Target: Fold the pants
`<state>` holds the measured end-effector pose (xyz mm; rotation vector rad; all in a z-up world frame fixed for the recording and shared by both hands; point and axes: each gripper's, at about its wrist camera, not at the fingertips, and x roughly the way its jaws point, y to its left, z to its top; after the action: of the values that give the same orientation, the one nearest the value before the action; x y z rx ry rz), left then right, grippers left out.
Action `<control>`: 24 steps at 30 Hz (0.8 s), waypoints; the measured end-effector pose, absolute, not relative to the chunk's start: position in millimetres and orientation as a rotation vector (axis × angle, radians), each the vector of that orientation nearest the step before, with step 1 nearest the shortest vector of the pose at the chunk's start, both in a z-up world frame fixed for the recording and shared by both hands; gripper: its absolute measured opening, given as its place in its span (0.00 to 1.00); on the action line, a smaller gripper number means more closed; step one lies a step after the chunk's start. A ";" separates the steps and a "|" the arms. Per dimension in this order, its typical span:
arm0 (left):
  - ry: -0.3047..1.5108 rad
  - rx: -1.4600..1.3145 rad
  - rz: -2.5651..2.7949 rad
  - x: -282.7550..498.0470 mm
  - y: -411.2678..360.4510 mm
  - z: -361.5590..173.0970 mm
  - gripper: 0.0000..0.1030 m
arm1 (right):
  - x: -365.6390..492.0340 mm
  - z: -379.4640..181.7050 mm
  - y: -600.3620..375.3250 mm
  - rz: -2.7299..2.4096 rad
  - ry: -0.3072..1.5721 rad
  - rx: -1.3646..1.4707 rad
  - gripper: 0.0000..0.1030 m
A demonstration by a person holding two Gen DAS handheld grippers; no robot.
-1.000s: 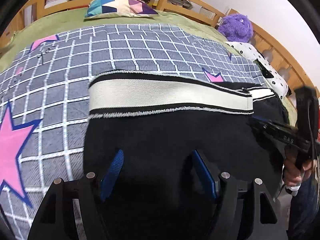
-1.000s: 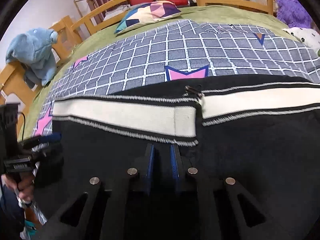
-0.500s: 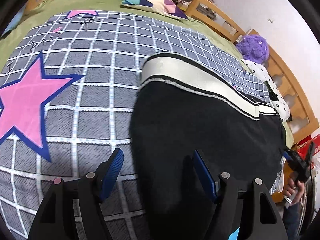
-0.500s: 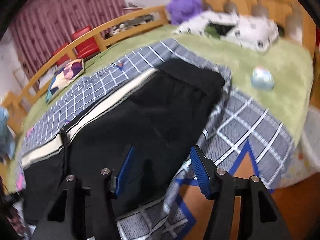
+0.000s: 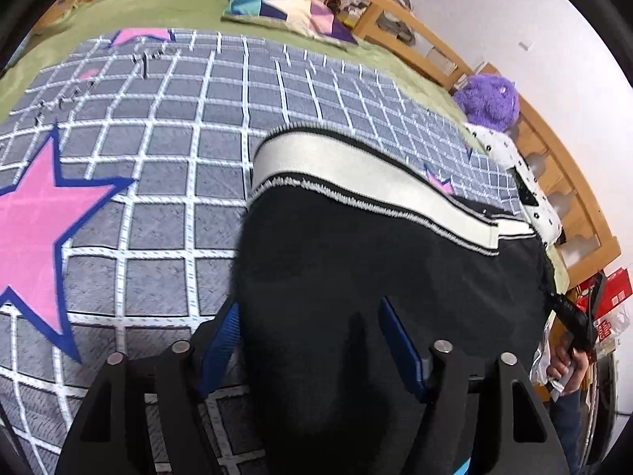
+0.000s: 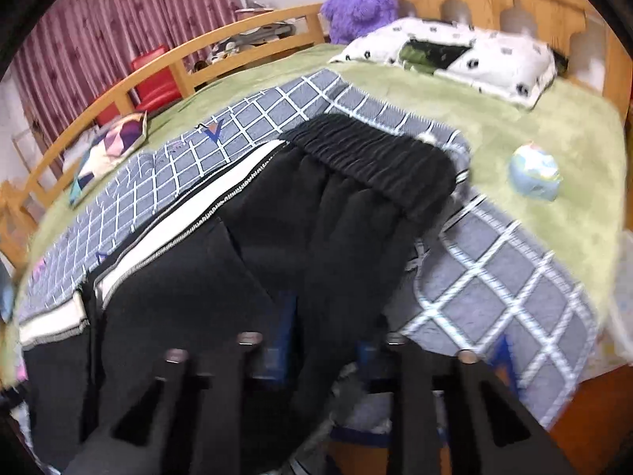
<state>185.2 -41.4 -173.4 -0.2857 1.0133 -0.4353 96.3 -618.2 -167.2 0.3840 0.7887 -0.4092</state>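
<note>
Black pants (image 5: 376, 269) with a white side stripe (image 5: 356, 182) lie flat on a grey checked blanket (image 5: 158, 158). My left gripper (image 5: 312, 340) is open, its blue fingers (image 5: 219, 350) spread over the leg-end edge of the pants. In the right wrist view the pants (image 6: 245, 261) show their elastic waistband (image 6: 376, 166) at the far end. My right gripper (image 6: 324, 344) is open, low over the black cloth near the bed's edge; the view is blurred. The right gripper also shows in the left wrist view (image 5: 573, 316) at the far right.
The blanket lies on a green bedspread (image 6: 514, 118) inside a wooden bed frame (image 5: 554, 158). A purple plush (image 6: 360, 0), a white spotted pillow (image 6: 455, 51), a colourful cushion (image 5: 289, 8) and a pale blue ball (image 6: 534, 174) are on the bed. The floor (image 6: 593, 415) is at the right.
The right gripper opened and swung from the pants' middle toward the waistband end. The left gripper shifted left to the leg-end edge, staying open.
</note>
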 end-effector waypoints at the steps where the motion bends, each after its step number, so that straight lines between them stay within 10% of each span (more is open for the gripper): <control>1: 1.002 -0.284 -0.436 184.0 -39.5 -171.4 0.64 | 90.9 -163.4 -617.8 -0.404 0.775 0.379 0.22; 12: 1.052 -0.369 -0.427 216.3 -50.2 -194.6 0.63 | 120.7 -188.6 -635.7 -0.366 0.817 0.458 0.29; 14: 1.047 -0.332 -0.437 218.3 -57.4 -187.0 0.17 | 119.0 -178.7 -631.6 -0.382 0.800 0.438 0.14; 15: 1.024 -0.291 -0.474 216.0 -61.5 -176.8 0.12 | 115.8 -170.5 -628.1 -0.385 0.781 0.434 0.13; 24: 0.859 -0.296 -0.503 211.4 -21.5 -85.0 0.11 | 131.5 -48.9 -560.5 -0.254 0.559 0.386 0.11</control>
<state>211.4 -21.5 -85.0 -0.2959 0.8586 -0.5027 131.5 -560.5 -48.9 0.3856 0.5591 -0.2535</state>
